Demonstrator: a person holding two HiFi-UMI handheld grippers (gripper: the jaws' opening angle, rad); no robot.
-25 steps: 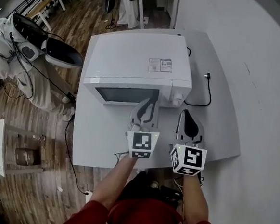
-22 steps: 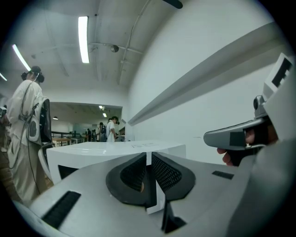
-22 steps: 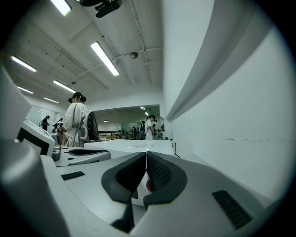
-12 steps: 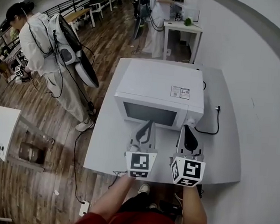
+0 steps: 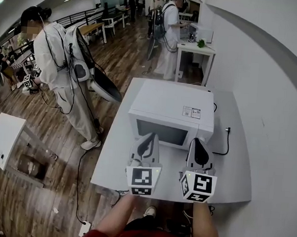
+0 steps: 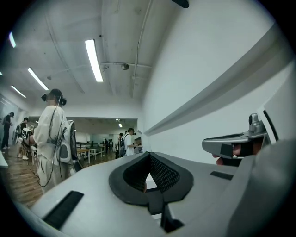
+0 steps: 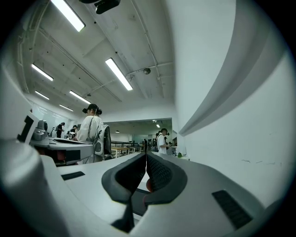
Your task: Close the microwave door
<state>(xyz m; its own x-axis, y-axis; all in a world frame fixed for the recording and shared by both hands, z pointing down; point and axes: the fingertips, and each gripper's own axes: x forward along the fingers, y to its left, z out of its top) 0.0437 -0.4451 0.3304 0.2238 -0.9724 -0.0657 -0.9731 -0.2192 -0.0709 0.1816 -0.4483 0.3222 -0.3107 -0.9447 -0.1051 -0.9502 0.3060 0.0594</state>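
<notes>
The white microwave (image 5: 172, 109) stands on the white table (image 5: 111, 163) with its dark-windowed door (image 5: 157, 132) shut flat against the front. My left gripper (image 5: 149, 137) hovers just in front of the door, jaws shut with nothing between them; in the left gripper view the left gripper (image 6: 149, 156) points level into the room. My right gripper (image 5: 197, 141) is held beside it, before the microwave's control side, also shut and empty. Seen in its own view, the right gripper (image 7: 146, 156) has its jaws meeting at the tips. Neither gripper touches the microwave.
A black power cord with plug (image 5: 227, 133) lies on the table right of the microwave, close to the white wall (image 5: 273, 99). A person in a white suit (image 5: 60, 67) stands left of the table. More people stand by a small table (image 5: 195, 47) behind. A low white stand (image 5: 3, 142) is at the left.
Both grippers have drawn back from the microwave's front and risen. The left jaws have closed. The head view has swung up, showing more of the room.
</notes>
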